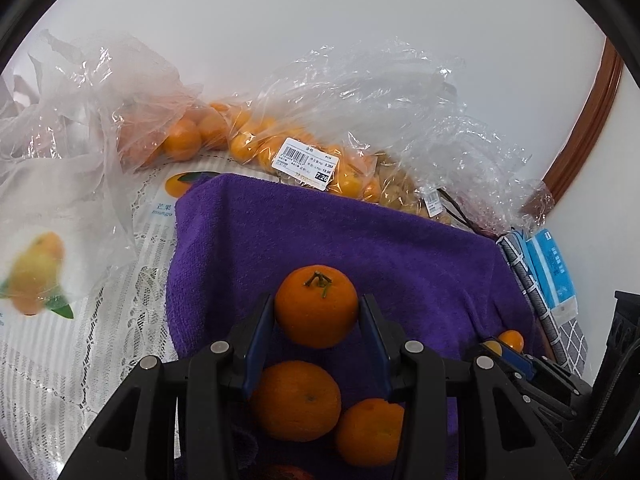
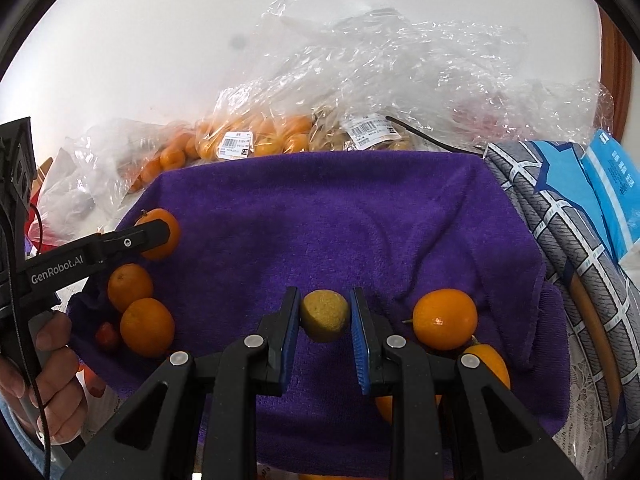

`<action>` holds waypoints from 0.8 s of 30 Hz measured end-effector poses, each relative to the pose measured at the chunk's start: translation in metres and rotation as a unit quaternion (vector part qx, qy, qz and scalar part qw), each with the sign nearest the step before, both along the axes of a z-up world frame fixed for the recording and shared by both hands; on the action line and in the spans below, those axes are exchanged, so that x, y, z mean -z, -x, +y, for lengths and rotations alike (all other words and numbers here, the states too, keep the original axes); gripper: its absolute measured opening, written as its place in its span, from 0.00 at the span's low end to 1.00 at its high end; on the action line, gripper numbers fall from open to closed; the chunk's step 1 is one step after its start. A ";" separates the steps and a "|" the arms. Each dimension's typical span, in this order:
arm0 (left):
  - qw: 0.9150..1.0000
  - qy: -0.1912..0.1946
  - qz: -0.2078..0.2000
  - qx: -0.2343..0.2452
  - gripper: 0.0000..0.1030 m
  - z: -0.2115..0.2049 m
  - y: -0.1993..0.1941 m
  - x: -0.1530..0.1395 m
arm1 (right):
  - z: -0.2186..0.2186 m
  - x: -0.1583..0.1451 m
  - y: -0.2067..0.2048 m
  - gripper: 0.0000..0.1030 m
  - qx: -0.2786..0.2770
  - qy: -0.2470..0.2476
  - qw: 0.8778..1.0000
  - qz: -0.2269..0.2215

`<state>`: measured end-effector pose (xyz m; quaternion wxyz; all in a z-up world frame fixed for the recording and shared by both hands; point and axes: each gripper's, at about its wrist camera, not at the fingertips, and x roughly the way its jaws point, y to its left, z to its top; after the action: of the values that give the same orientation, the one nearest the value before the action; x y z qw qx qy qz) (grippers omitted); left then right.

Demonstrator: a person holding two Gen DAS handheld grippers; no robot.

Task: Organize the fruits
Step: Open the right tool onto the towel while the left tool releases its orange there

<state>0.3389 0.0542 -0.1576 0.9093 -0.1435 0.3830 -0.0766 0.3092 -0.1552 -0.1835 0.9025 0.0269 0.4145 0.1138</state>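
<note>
A stemmed orange (image 1: 316,306) is held between the two blue pads of the left gripper (image 1: 318,312). The jaws are closed partway, just enough to press on both sides of the fruit. It looks to be lifted a little above the purple towel (image 1: 420,264), but that cannot be told for sure. Two more oranges (image 1: 296,400) are seen just under the gripper, touching each other on the towel.

A small yellow-green citrus fruit (image 2: 324,315) is held in the right gripper (image 2: 325,320). Its jaws are closed a bit more, because this fruit is smaller. Whether it rests on the towel cannot be told. Another orange (image 2: 445,319) lies just beside it on the right.

Behind the towel, clear plastic bags of small oranges (image 1: 256,140) are piled up by the wall.

These fruits are judged to be round, fairly light and a little soft. The skin is smooth, so a fruit could slip or roll away if it is held off-centre. It is best held across the widest part, with one pad on each side. Too hard a squeeze should be avoided, or the skin could be bruised. The soft towel should keep a fruit from rolling far when it is set down.
</note>
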 end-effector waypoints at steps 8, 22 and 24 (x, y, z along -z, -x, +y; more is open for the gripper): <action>1.000 -0.009 -0.005 -0.002 0.40 -0.001 0.001 -0.003 | 0.002 -0.003 0.004 0.34 0.005 0.016 1.000 -0.004; 0.998 -0.010 -0.058 -0.008 0.51 0.014 0.050 -0.042 | -0.009 -0.038 0.073 0.42 0.008 -0.017 1.000 -0.017; 0.998 -0.014 -0.068 -0.004 0.52 0.015 0.064 -0.044 | -0.006 -0.035 0.086 0.42 -0.003 -0.021 1.000 -0.010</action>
<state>0.2745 0.0693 -0.1139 0.9354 -0.1266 0.3209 -0.0772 0.2235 -0.1612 -0.1486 0.9055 0.0437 0.4029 0.1260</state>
